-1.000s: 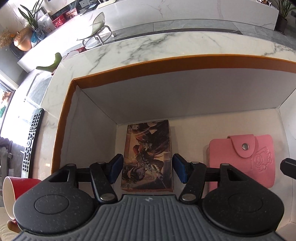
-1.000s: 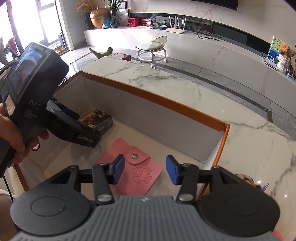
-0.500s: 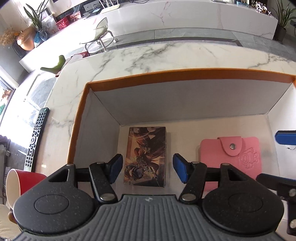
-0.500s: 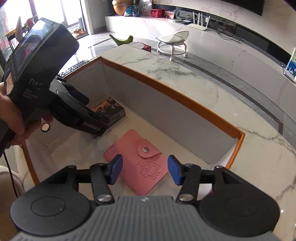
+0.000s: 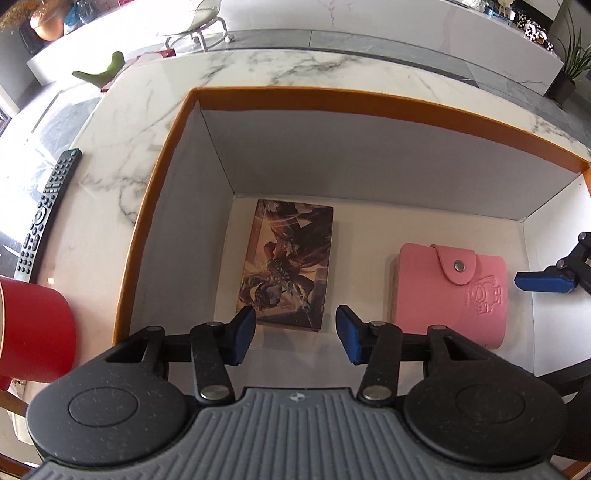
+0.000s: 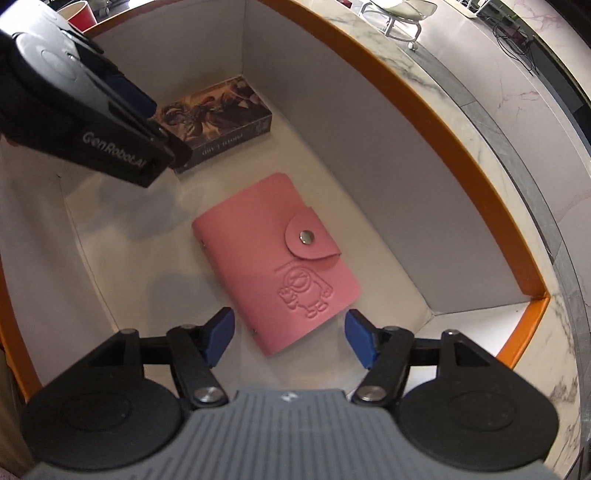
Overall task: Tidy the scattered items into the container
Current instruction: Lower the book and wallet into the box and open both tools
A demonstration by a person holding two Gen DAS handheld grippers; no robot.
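Marble counter (image 5: 258, 70) bears the orange-rimmed container (image 5: 332, 98), card box (image 5: 288, 264) at 9 o'clock of pink wallet (image 5: 448, 291) inside, left gripper (image 5: 293, 334) and right gripper (image 6: 288, 338) gaping empty above; remote (image 5: 46, 214) at 9 o'clock outside may remain

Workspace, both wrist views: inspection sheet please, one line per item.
Surface: white marble table, grey veins.
Job's things: illustrated card box and pink snap wallet lie flat, apart, inside the orange-rimmed box.
Clutter: remote control and red cup outside the box, on the left.
Grippers: left tongs open above the card box; right tongs open above the wallet; both empty.
Cables: nothing seen on the table.
Surroundings: white stool, potted plant.
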